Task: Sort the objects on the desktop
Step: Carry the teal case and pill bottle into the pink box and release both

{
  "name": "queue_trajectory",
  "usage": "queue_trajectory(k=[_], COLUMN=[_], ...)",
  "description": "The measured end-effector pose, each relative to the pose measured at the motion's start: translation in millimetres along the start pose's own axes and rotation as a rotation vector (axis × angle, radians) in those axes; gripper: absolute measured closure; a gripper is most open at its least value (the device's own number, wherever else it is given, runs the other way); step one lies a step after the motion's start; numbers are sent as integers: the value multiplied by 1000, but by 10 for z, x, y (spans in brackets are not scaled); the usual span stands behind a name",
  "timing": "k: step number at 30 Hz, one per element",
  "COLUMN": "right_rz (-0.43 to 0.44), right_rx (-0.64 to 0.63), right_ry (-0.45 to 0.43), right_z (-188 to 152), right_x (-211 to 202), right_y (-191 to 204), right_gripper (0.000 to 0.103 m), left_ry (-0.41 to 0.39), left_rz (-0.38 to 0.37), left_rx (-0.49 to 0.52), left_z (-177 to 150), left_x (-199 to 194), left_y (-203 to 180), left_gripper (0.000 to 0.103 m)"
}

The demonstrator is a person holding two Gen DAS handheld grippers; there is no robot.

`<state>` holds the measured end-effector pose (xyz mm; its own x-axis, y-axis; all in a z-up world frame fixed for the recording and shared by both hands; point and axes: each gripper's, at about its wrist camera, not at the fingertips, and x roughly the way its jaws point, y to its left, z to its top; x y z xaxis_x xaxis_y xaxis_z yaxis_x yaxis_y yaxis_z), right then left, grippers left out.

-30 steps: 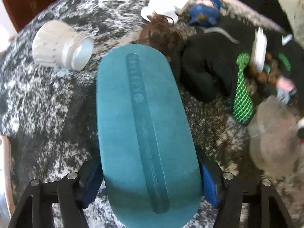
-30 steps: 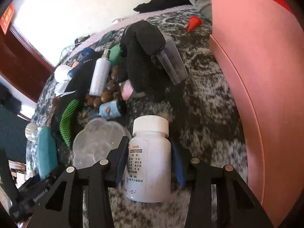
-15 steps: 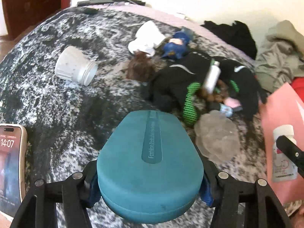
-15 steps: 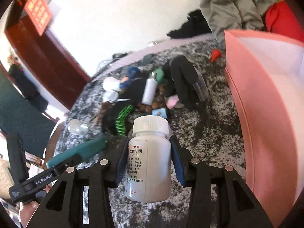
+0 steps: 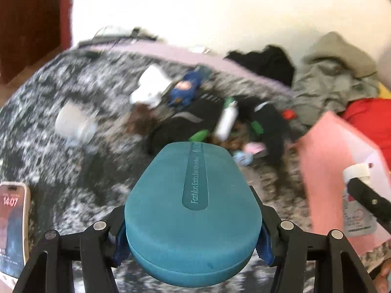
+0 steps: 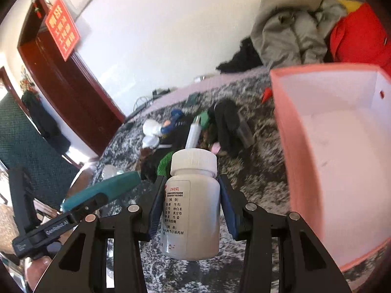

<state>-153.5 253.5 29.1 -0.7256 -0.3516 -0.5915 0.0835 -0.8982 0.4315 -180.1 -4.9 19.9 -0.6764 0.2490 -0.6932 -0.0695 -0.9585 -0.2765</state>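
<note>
**Items held above a cluttered tabletop**

Left gripper (image 5: 191, 234): clenched on a teal glasses case (image 5: 193, 210), carried above the grey mottled tablecloth (image 5: 48, 151). Right gripper (image 6: 191, 210): clenched on a white pill bottle (image 6: 191, 210), upright, cap on, just left of an open pink box (image 6: 288, 146). Behind lay a mixed pile: white spray bottle (image 6: 193, 135), black garment (image 6: 227, 124), green mesh item (image 6: 163, 164). A phone (image 5: 12, 229) lay at the table's left edge.
</note>
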Motion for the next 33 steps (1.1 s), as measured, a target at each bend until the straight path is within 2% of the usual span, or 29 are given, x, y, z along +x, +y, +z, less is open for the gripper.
queue_trajectory(k=[3,7,12,16,19,23,25,26,27,28,29,33], right_rz=[-26,-110,-274,-386,-450,-475,-486,-501,-525,-549,-545,-508], right_rx=[-36,-51,-18,50,122,208,233,253,279,304,303,279], right_ry=[-88,-244,-399,-448,-440,-418,-389,-380,-394,-408,-438,-504], right_z=[35,84,109,109,120,182,234,239,224,208,202,212], right_x=[-296,-784,-1329,-1621,-1705,-1710,-1630,-1583,-1581,-1582,-1624,-1704], right_y=[-23,-159,-487,-848,-1207,-1620,-1789,-1866,-1898,-1927,-1907,-1761], right_gripper=[57,57,57,57,57,57,56,45,18,8,3,3], left_ry=[-55,-118,-103,-49,-9,76,75,43,4,-32,-64,-113], left_rz=[-56,-137,-280,-388,-451,-517,-506,-481,-461,-445,-435,-356], left_rx=[51,136,226,274,307,388,405,408,406,398,380,292], left_z=[21,7,-104,-223,-305,-411,-429,-410,-377,-335,-281,-73], left_x=[-211,-446,-446,-272,-60,328,403,366,298,228,155,53], left_y=[-306,-821,-1534,-2064,-2441,-2821,-2853,-2819,-2766,-2689,-2584,-2077], left_gripper=[36,36,36,36,36,36,34,29,20,15,13,10])
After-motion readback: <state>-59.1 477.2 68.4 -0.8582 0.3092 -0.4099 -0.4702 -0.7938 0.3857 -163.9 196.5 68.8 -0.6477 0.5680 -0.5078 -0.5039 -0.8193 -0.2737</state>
